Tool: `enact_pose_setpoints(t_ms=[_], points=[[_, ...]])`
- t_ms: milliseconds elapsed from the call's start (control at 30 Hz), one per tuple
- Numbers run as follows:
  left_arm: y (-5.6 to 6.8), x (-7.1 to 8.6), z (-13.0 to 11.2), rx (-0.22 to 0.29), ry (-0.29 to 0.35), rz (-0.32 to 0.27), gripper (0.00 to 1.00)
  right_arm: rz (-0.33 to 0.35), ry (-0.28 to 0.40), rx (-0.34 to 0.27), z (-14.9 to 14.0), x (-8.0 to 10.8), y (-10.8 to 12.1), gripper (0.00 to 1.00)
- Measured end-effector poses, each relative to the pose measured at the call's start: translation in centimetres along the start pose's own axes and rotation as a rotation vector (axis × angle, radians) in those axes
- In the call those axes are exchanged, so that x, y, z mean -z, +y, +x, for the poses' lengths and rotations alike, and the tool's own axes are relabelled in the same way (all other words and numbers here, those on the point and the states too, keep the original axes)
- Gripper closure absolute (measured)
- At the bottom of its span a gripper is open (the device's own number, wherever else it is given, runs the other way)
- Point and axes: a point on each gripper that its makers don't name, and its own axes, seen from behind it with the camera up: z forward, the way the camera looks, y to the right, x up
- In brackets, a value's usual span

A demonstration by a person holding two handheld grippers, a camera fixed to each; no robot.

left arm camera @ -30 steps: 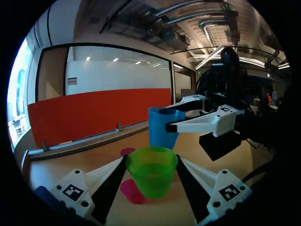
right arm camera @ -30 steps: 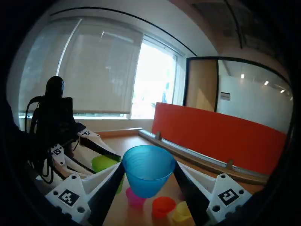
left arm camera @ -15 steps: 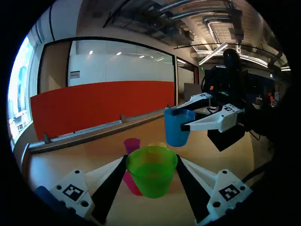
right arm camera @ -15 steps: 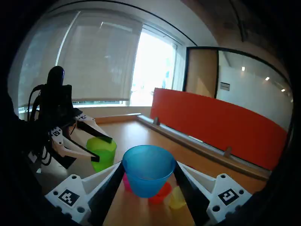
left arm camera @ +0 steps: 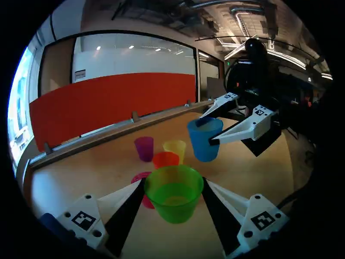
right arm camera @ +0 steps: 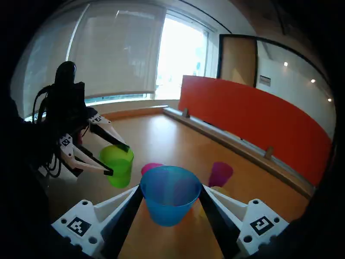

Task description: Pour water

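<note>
Left tool (left arm camera: 172, 184) grips the green cup (left arm camera: 174, 205); right tool (right arm camera: 170, 189) grips the blue cup (right arm camera: 170, 209). The blue cup has drawn away from the green cup and is upright: pouring appears finished.

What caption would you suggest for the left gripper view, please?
Left tool grips a green cup; right tool holds a blue cup over the table.

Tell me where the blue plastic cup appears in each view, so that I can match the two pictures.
Left gripper view: the blue plastic cup is right of centre, between the tongs of the right gripper.
Right gripper view: it sits at bottom centre, between that gripper's own tongs.
Shared landmark: the long orange wall panel, at the left in the left gripper view, at the right in the right gripper view.
</note>
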Motion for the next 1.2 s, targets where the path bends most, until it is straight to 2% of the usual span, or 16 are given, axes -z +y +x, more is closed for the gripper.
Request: enact_pose_setpoints(t_ms=[367,600,900,1200], points=[[1.6,-1.1,-4.0,-0.023,-0.118,-0.038,0.10,0.062,-0.136,0.018,-4.6,-0.8,-0.4,0.07],[2.2,-1.1,-5.6,-0.042,-0.178,-0.059,0.10,0.099,-0.205,0.030,-6.7,-1.2,-0.8,0.07],[2.3,-1.1,-6.8,-0.066,-0.230,-0.072,0.10,0.124,-0.259,0.070,-8.4,-1.8,-1.3,0.06],[2.2,-1.6,-7.5,-0.060,-0.248,-0.074,0.10,0.137,-0.281,0.064,-9.0,-2.3,-1.2,0.06]])
